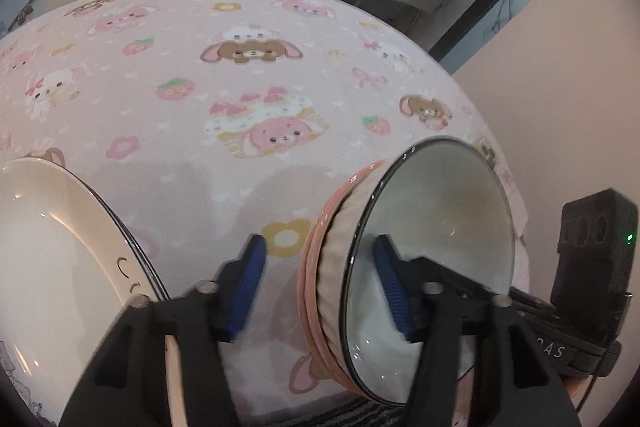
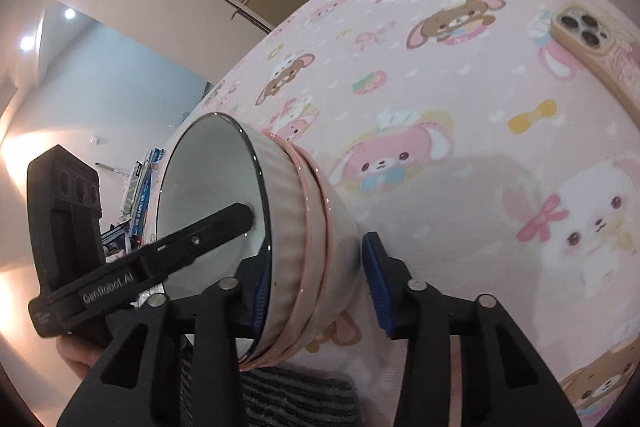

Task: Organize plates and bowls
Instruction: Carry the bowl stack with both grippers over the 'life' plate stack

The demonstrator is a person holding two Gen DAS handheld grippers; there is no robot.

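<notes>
**Left wrist view.** Your left tongs [image 1: 318,247] are spread, and they straddle the rim of the stack of bowls [image 1: 440,227]. One blue pad is inside the top bowl. The other is outside, and a clear strip of cloth shows between it and the pink outer wall, so the pads do not pinch the stack.

The stack is a pale ribbed bowl with a dark rim, nested in pink bowls. It is tipped on its side near the front edge of the tabletop [image 1: 168,99], with its mouth towards the right of this view. A white plate [image 1: 48,247] with a thin dark rim is at the left edge of the frame, apart from the bowls. The pink cloth [image 1: 280,39] printed with cartoon animals covers the tabletop.

**Right wrist view.** Your right tongs [image 2: 316,259] bracket the lower wall of the same stack. One pad is inside the rim, and the other is just beside the pink outer wall. You cannot tell whether these pads press on the wall or only flank it. A finger of your left tongs reaches into the bowl's mouth. A phone [image 2: 588,39] lies face down on the cloth at the upper right, well apart from the bowls.
</notes>
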